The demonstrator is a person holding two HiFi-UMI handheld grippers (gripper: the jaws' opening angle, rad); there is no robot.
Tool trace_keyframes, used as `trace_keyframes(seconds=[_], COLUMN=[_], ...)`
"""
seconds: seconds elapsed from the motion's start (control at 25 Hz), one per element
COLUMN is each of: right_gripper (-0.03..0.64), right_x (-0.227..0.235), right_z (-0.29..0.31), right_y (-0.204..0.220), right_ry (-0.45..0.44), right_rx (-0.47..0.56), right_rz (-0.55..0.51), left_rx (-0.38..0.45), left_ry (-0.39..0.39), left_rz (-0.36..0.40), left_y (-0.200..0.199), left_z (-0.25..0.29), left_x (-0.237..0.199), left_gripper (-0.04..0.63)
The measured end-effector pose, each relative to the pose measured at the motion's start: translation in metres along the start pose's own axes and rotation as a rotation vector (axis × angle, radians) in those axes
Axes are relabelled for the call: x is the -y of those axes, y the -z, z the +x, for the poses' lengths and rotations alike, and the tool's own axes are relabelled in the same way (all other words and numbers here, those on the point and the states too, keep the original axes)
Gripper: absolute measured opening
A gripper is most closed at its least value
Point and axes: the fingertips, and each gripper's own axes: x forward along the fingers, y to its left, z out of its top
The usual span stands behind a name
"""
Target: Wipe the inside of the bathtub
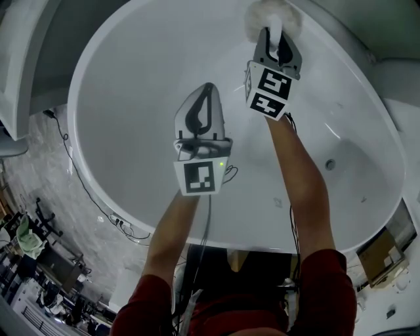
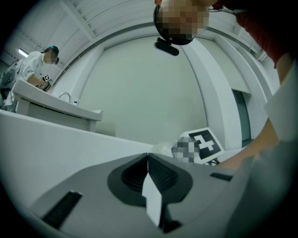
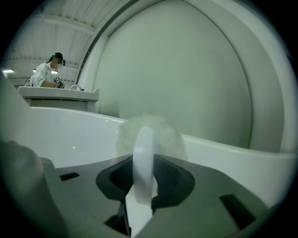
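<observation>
With the left gripper (image 1: 207, 95) shut on nothing over the middle of the tub (image 1: 77, 85), the right gripper (image 1: 278, 38) farther out pinches only the thin handle (image 1: 274, 25) of a fluffy pad (image 1: 256, 16) at the far wall by the rim, so hard scrubbing could twist it loose.

Grey left gripper (image 2: 148, 160) is holding its jaws pressed flat together, pointing over the glossy white bathtub wall (image 2: 56, 139) rising at left.
</observation>
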Motion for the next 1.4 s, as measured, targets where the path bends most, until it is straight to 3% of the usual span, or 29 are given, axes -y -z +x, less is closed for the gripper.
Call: trace_keyframes(seconds=[0.4,0.68,1.4], right_gripper=[0.095,0.096,0.098], right_x=[0.026,0.048,0.165], right_z=[-0.014,-0.029,-0.093], right_y=[0.001,0.015,0.041], right_ry=[0.002,0.022,0.088], right_rx=[-0.023,-0.037,-0.049], right_rz=[-0.031,-0.038,-0.075], left_rx=[-0.013,-0.015,-0.017], left_ry=[0.02,0.075,0.233], left_rz=[0.002,0.012,0.026], left_y=[-0.002,0.0,-0.004], left_z=[-0.001,0.0,0.011], left_x=[0.031,0.056,0.187], left_gripper=[0.015,0.015,0.015])
